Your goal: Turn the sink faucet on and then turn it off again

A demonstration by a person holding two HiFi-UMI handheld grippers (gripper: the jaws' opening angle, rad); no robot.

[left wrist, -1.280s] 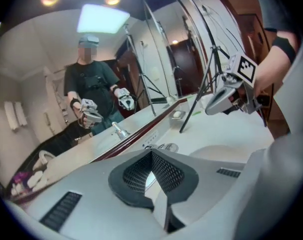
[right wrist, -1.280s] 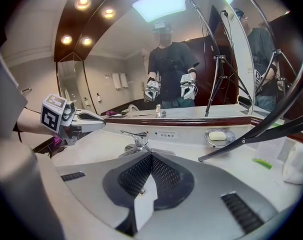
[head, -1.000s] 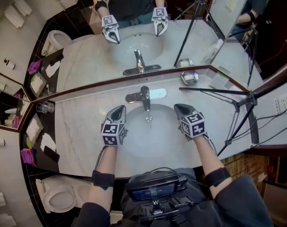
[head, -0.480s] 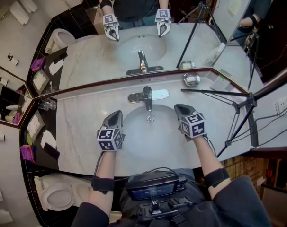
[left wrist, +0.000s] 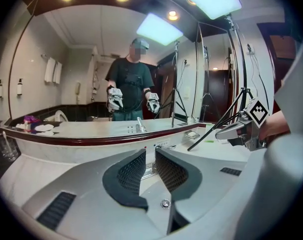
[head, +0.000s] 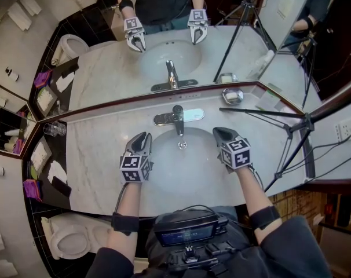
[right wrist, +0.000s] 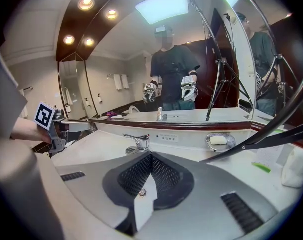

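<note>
The chrome faucet stands at the back of the white sink basin, with its lever handle turned toward the left. No water shows under the spout. My left gripper hovers over the basin's left rim, short of the faucet. Its jaws have just been opening and stand a little apart with nothing between them; through the gap in the left gripper view I see the faucet's base. My right gripper hangs over the right rim, shut and empty, its tips meeting below the faucet.
A marble counter surrounds the basin, backed by a large mirror. A soap dish sits at the back right and a drinking glass at the far left. A black tripod leg reaches over the counter's right part.
The left gripper has shifted slightly by the basin's left rim and its jaws now show a small gap. The right gripper has stayed where it was.
</note>
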